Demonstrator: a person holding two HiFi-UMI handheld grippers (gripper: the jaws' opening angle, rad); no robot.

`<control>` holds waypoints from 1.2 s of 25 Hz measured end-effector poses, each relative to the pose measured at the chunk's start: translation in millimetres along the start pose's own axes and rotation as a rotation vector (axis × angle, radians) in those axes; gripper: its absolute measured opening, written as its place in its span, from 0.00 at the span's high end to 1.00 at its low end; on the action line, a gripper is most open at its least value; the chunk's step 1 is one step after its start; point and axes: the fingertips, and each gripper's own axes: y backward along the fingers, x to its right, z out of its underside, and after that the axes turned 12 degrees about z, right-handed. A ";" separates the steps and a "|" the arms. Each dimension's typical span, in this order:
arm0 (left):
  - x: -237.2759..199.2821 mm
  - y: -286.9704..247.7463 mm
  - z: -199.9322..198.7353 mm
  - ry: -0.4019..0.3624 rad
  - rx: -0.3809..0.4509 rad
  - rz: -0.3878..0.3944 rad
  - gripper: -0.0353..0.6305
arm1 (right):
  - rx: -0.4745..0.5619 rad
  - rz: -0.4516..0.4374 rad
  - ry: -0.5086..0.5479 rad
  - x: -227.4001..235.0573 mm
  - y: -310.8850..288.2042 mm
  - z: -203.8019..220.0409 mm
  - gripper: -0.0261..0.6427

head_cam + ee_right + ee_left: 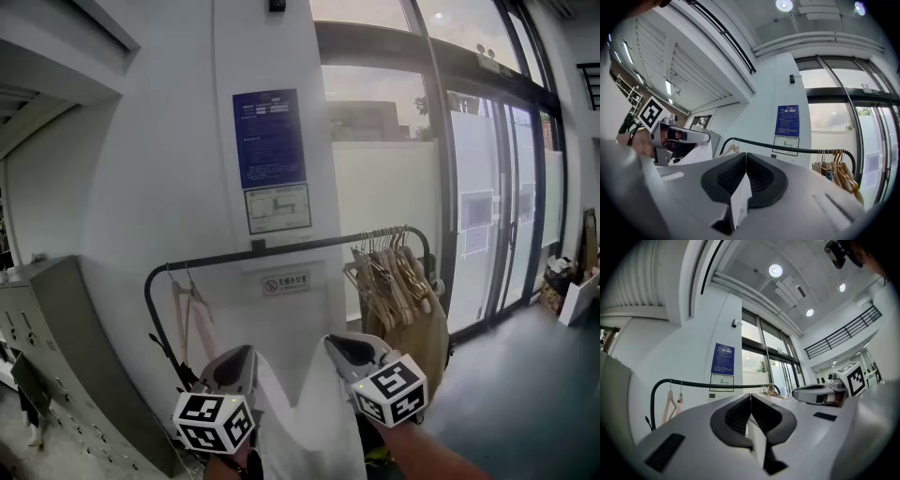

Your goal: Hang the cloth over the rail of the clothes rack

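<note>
cloth (305, 427) | clamped, slung between | left hand-held gripper (247, 353) | right hand-held gripper (331, 341)

Two grippers are counted, the left gripper (246, 356) and the right gripper (334, 345), along with one cloth (302, 427) and one clothes rack (281, 249). Two hangers (191, 305) are seen at the rack's left end, while the packed bunch of hangers (394, 277) at its right end cannot be counted. Three notices are counted on the wall: one blue poster (269, 138), one white sheet (277, 207) and one small sign (285, 283).
</note>
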 end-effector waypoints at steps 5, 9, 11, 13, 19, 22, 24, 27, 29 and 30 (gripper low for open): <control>-1.6 -0.1 -3.2 -0.005 0.009 0.005 0.93 | 0.003 0.000 0.006 -0.9 -2.4 -1.9 0.95; 0.6 -1.4 -4.2 -0.005 0.014 0.011 0.93 | 0.007 0.006 0.011 1.3 -0.2 -3.6 0.95; -1.0 -3.1 -4.6 -0.008 0.020 0.014 0.93 | 0.012 0.011 0.016 3.6 -2.3 -3.8 0.95; -6.1 -4.6 -4.5 -0.009 0.020 0.014 0.93 | 0.012 0.015 0.014 5.1 -6.8 -2.8 0.95; -27.0 -8.3 -9.4 -0.013 0.018 0.023 0.93 | 0.005 0.035 0.004 9.9 -16.5 -3.1 0.95; -38.3 -14.4 -24.5 -0.029 0.030 0.047 0.93 | 0.012 0.053 0.015 13.0 -27.5 -14.7 0.95; -46.6 -20.2 -38.8 -0.039 0.037 0.069 0.93 | 0.018 0.068 0.030 16.4 -37.8 -27.7 0.95; -61.3 -29.6 -66.7 -0.070 0.049 0.096 0.93 | 0.036 0.098 0.070 25.7 -55.8 -54.5 0.95; -73.3 -37.5 -86.9 -0.107 0.057 0.104 0.93 | 0.054 0.125 0.099 34.9 -68.3 -74.4 0.95; -79.2 -42.4 -96.8 -0.133 0.059 0.105 0.93 | 0.061 0.137 0.112 40.3 -75.1 -83.8 0.95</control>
